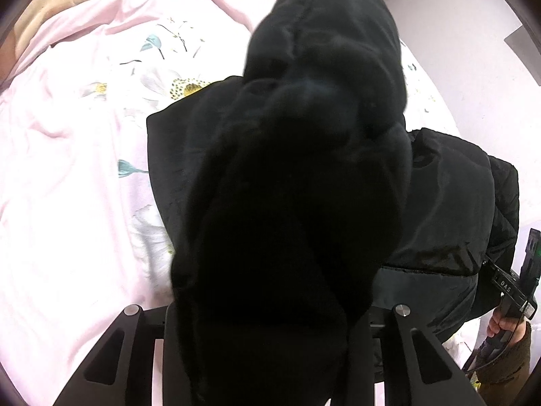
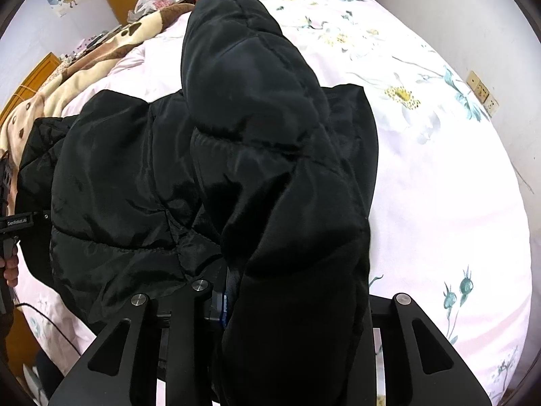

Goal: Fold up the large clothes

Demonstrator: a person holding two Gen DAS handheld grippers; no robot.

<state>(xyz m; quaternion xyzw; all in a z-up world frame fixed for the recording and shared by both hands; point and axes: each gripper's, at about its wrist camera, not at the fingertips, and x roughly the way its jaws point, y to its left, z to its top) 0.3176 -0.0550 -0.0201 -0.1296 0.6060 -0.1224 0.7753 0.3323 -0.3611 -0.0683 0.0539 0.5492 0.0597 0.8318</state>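
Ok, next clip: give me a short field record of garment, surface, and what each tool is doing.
garment: black padded jacket, partly lying on the bed, partly lifted
surface: pink floral duvet
left tool: shut on a bunched fold of the jacket, fabric filling the view
right tool: shut on another jacket fold
other bedding: beige patterned blanket at the far edge
fold status: not yet flat

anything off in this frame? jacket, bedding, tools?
Nothing stands out. The black jacket lies on the floral quilt, and each tool, left and right, is shut on a bunched padded part of it. No tears or spills visible.
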